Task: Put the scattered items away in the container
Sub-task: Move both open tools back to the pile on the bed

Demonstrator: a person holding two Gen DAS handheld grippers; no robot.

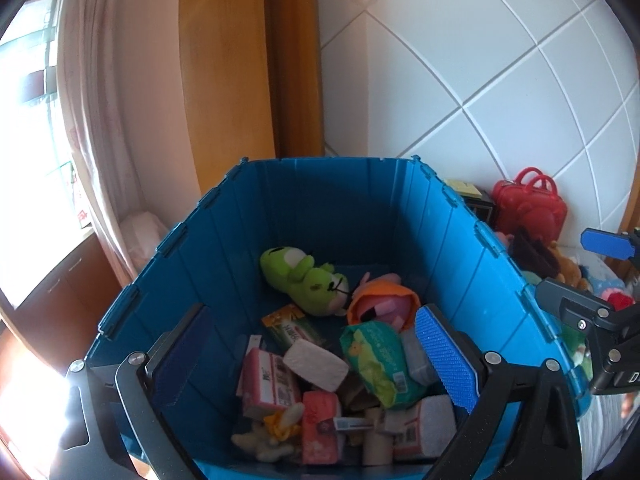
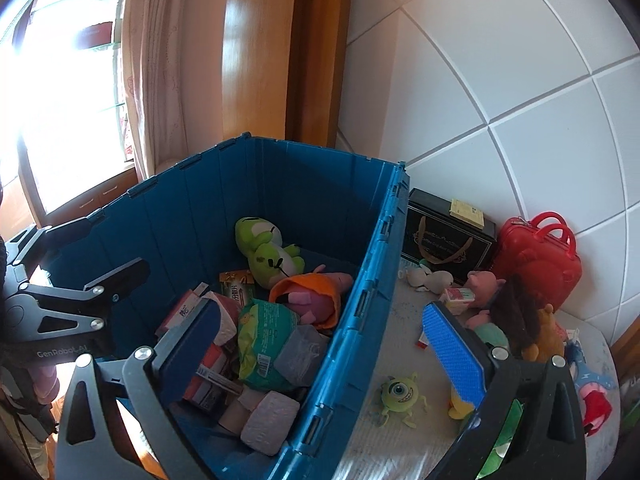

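Only right view shows one-eyed green toy (image 2: 398, 394) – outside blue bin (image 2: 360, 304).

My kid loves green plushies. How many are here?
2: a frog plush in the blue crate, a one-eyed monster on the surface beside it. Something green behind the right gripper could be another.

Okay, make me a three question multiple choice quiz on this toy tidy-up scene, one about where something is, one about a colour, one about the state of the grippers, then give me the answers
1. Where is the green frog plush?
A. inside the blue bin
B. on the mattress
C. on the black box

2. What colour is the small suitcase by the wall?
A. yellow
B. red
C. white

3. How are both grippers?
A. shut on toys
B. one holding a box
C. open and empty

Answers:
1 A: the green frog plush lies in the blue bin.
2 B: the small suitcase is red.
3 C: the left gripper and right gripper have spread fingers with nothing between.
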